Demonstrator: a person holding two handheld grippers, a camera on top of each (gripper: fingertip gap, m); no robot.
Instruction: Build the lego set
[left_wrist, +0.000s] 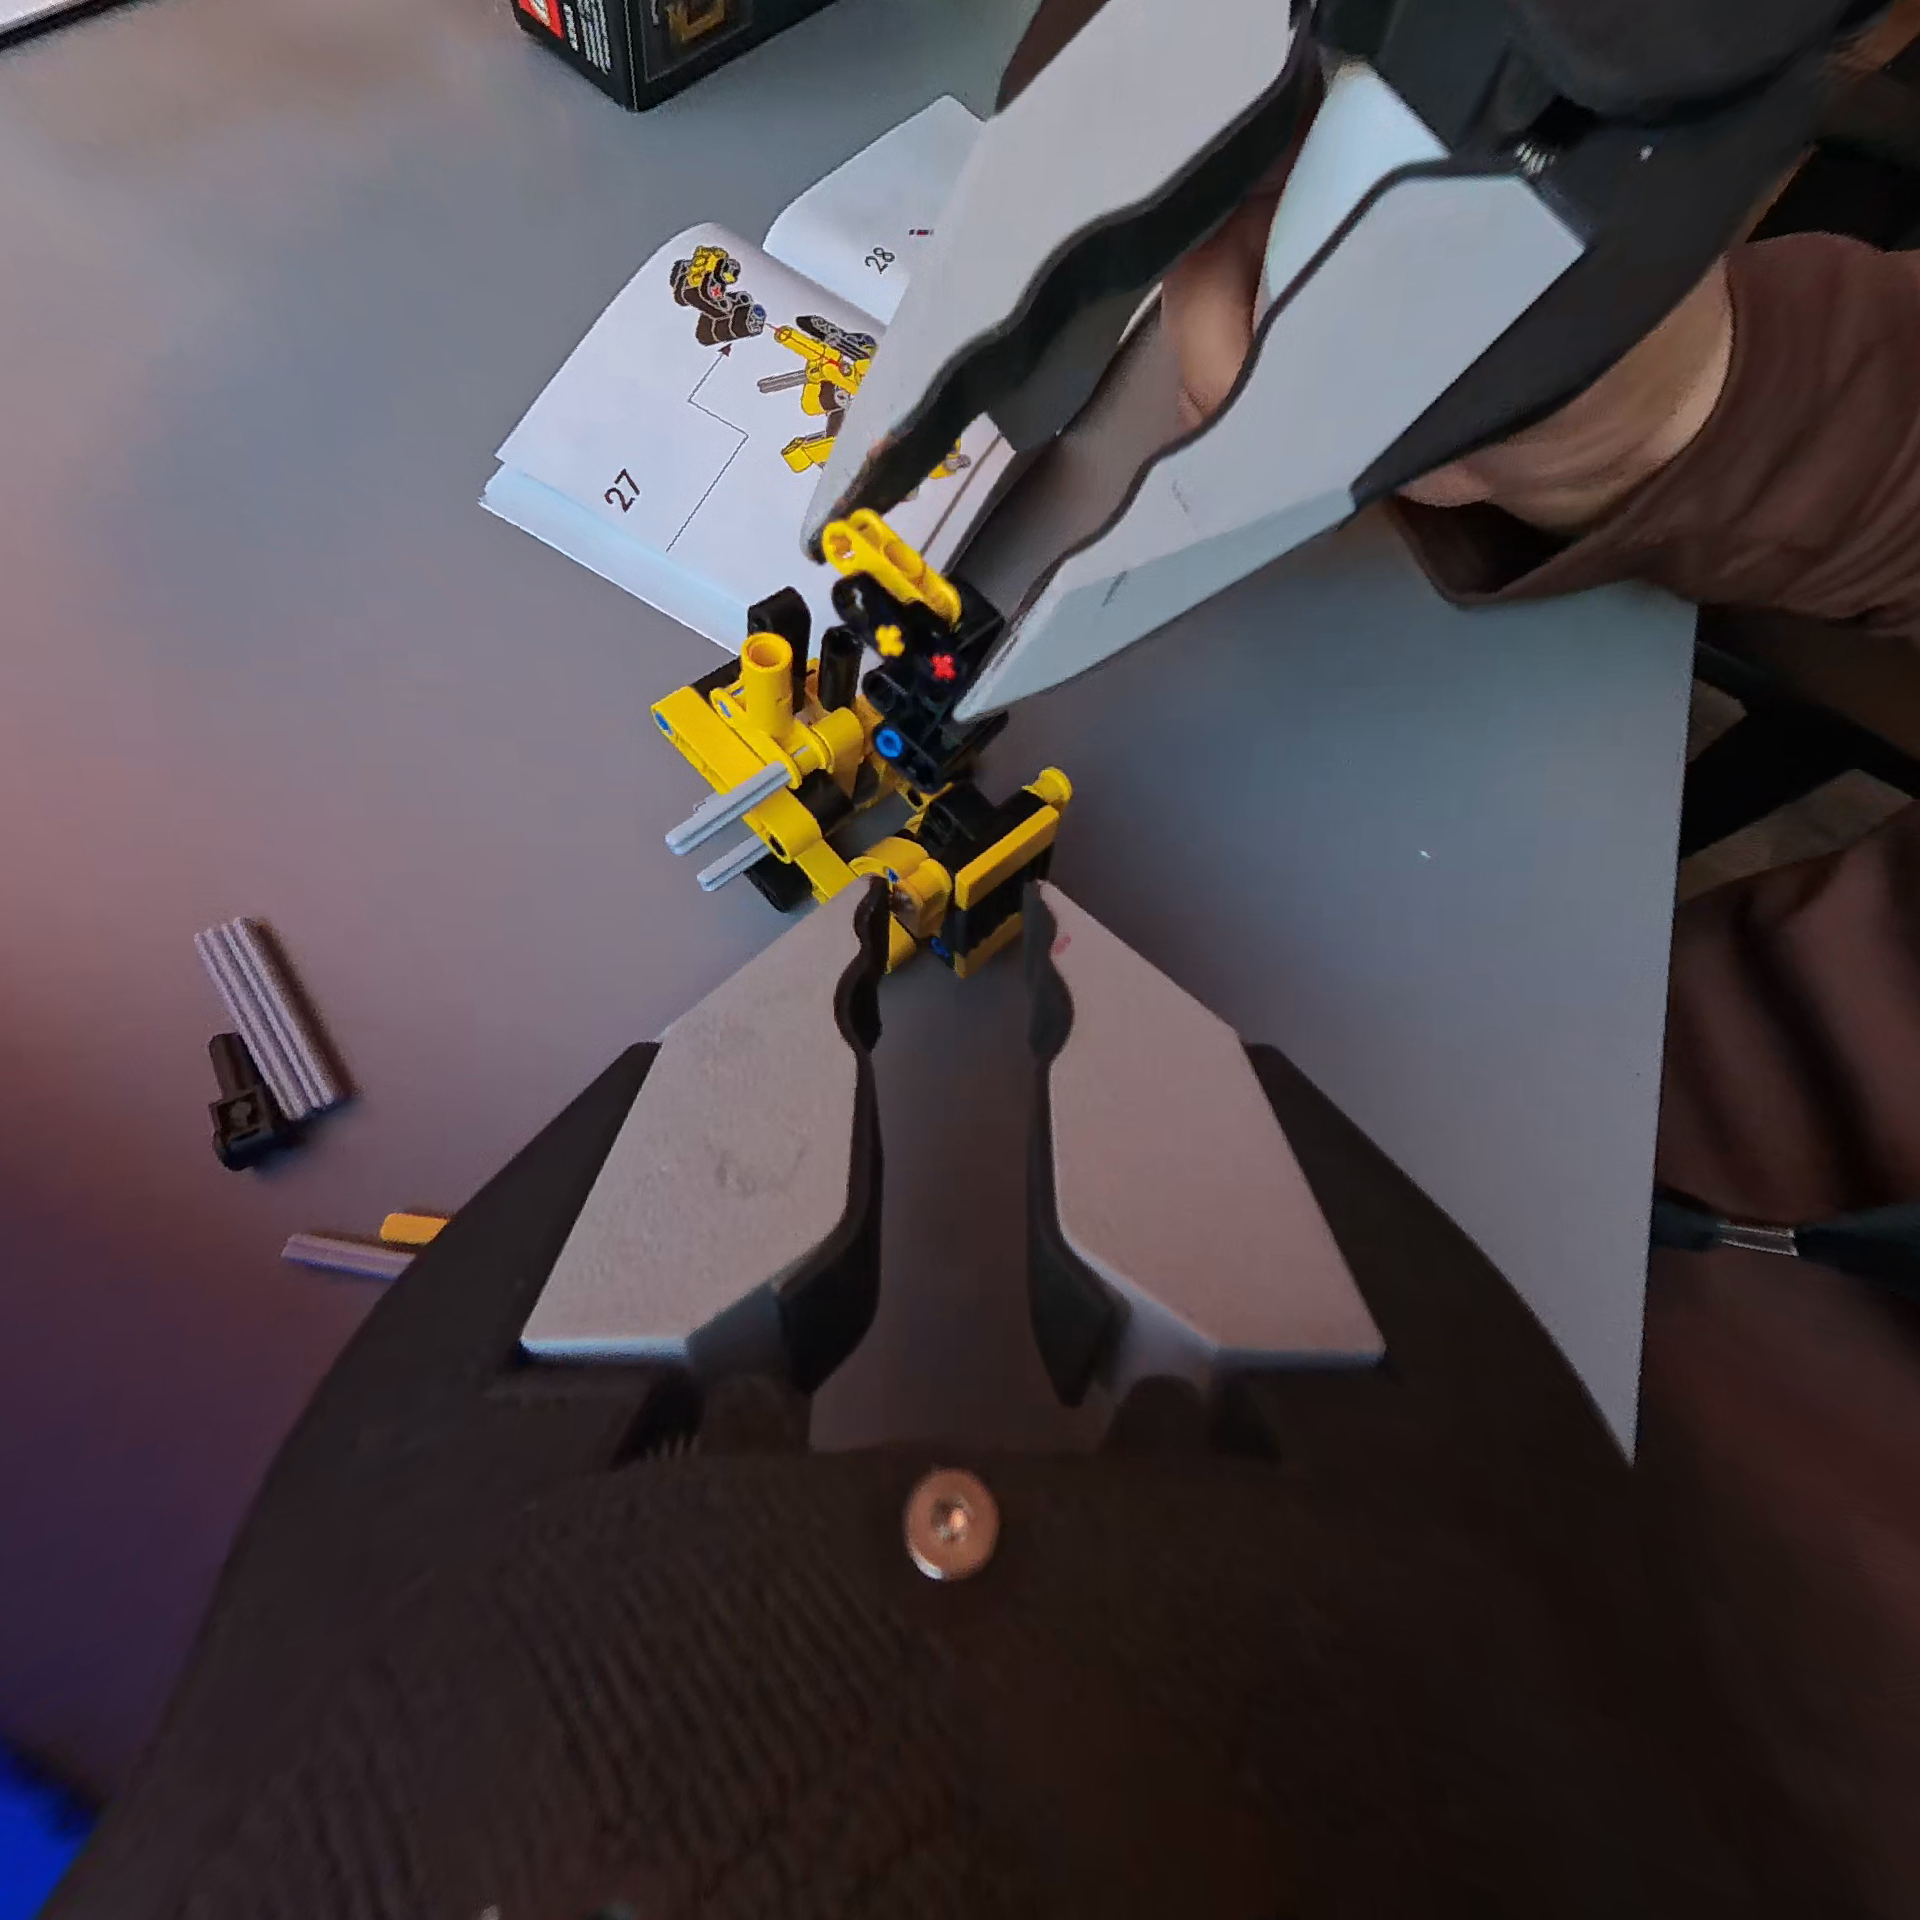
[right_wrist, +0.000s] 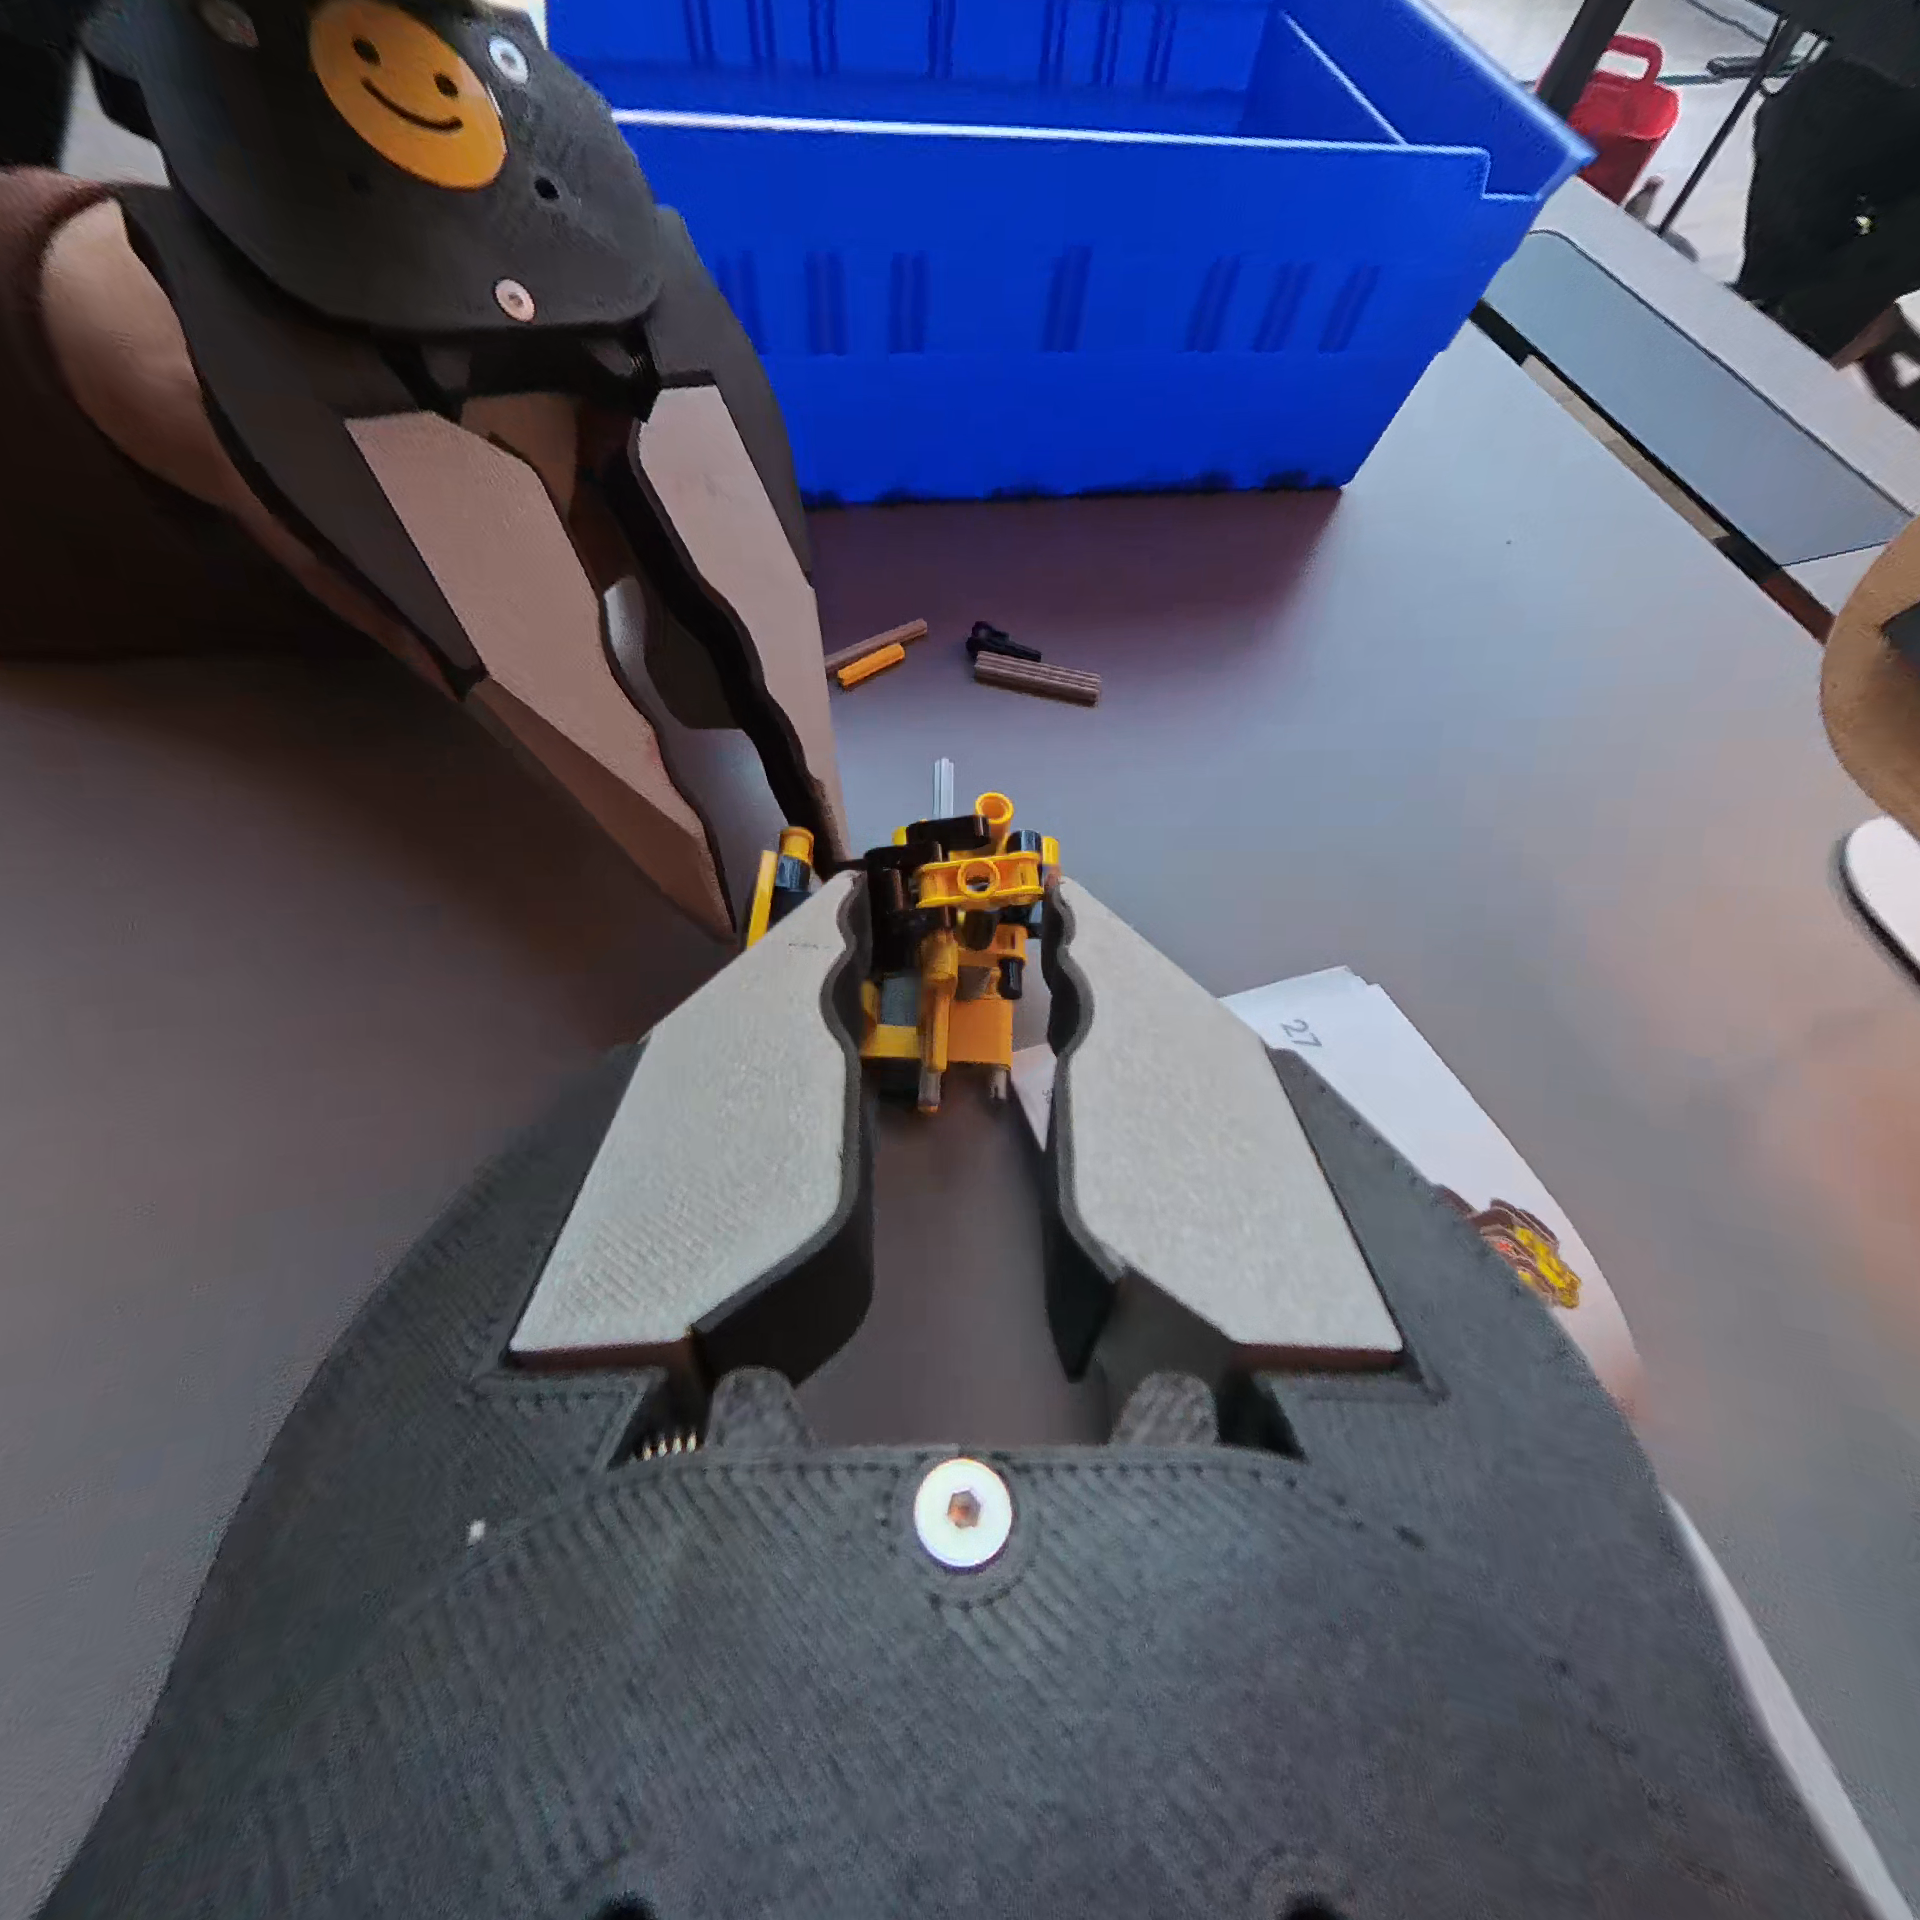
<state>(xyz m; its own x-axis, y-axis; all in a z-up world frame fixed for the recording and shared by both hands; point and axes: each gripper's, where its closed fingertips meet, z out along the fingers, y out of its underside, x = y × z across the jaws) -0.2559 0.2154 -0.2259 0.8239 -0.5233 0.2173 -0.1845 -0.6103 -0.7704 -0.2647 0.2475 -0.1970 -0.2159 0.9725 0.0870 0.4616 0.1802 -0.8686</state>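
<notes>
A yellow-and-black lego model (left_wrist: 800, 769) stands on the grey table, with two grey axles sticking out to the left. My left gripper (left_wrist: 951, 909) is shut on the model's yellow-and-black end block (left_wrist: 997, 883). My right gripper (left_wrist: 899, 623) comes in from the upper right and is shut on a black-and-yellow sub-assembly (left_wrist: 914, 644) at the model's top. In the right wrist view my right gripper (right_wrist: 954, 899) holds that sub-assembly (right_wrist: 971, 883) between its tips. There the left gripper (right_wrist: 784, 883) is at the left, on the end block (right_wrist: 779, 883).
An open instruction booklet (left_wrist: 644, 436) lies behind the model, also in the right wrist view (right_wrist: 1351, 1049). Loose grey axles with a black connector (left_wrist: 270, 1018) and a grey axle with a yellow piece (left_wrist: 353, 1247) lie left. A black box (left_wrist: 644, 42), a blue bin (right_wrist: 1039, 312). Left tips to right tips: about 5 cm.
</notes>
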